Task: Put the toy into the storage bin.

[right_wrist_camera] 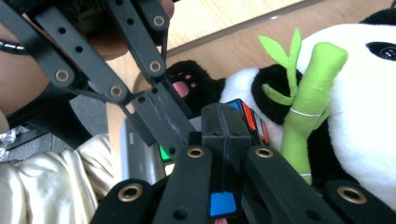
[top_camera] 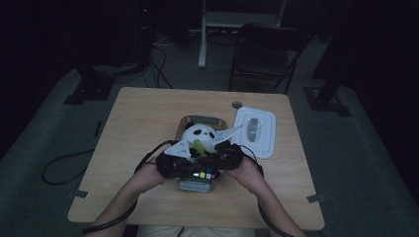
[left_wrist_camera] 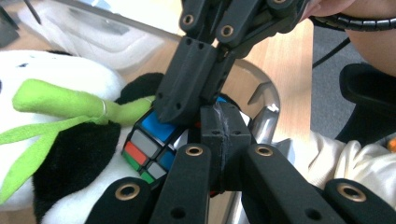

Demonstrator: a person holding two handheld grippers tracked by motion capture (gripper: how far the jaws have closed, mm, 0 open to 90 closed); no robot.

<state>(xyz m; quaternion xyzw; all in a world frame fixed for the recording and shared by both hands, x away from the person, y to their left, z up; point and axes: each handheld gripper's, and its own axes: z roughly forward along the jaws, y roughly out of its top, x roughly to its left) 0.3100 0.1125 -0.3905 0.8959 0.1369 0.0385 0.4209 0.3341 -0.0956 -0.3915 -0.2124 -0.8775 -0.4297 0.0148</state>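
A clear plastic container (top_camera: 198, 120) near the table's middle holds a panda plush (top_camera: 200, 134) with a green bamboo stalk (right_wrist_camera: 313, 93), and a colourful puzzle cube (top_camera: 205, 174) at its near end. Both grippers meet just above the cube. My left gripper (left_wrist_camera: 223, 126) has its jaws pressed together with nothing between them, tips against the cube (left_wrist_camera: 149, 140). My right gripper (right_wrist_camera: 224, 126) is likewise shut, tips beside the cube (right_wrist_camera: 250, 116). In the high view the left gripper (top_camera: 190, 165) and right gripper (top_camera: 217, 163) sit side by side, almost touching.
The container's white lid (top_camera: 254, 131) lies flat to the right of the container. The wooden table (top_camera: 143, 123) has bare room on its left half. A dark chair (top_camera: 267, 49) stands beyond the far edge. Cables lie on the floor at the left.
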